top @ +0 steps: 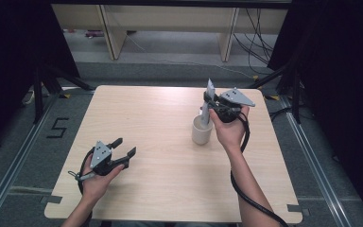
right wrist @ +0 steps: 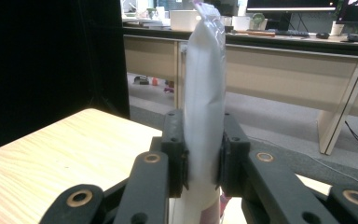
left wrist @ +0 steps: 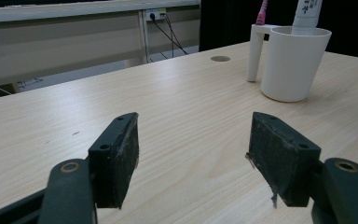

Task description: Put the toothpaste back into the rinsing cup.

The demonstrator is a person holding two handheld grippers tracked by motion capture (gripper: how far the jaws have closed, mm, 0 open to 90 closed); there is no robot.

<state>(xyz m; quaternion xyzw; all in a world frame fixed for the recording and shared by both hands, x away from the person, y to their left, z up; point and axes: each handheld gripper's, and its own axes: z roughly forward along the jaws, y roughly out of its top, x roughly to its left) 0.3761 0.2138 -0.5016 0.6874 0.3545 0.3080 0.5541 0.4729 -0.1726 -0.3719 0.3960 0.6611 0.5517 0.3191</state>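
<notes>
1. Toothpaste-like white soft plastic tube [right wrist: 205, 107] stands in the white plastic cup with side handle [top: 202, 130], toward the table's [top: 160, 189] far right.
2. Right gripper [top: 211, 107] clenched on tube; likely insertion or withdrawal, cannot tell which.
3. Left gripper [top: 124, 147] released, near left edge.
4. Next calls for vertical motion.

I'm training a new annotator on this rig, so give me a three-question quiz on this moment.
1. True or false: the left gripper holds something.
2. What does the right gripper clamp? A) white tube B) spoon C) cloth
3. Fill in: the tube's lower end is in the white ___.

Key: 1 false, its jaws stand open over the table; 2 A; 3 cup.
</notes>
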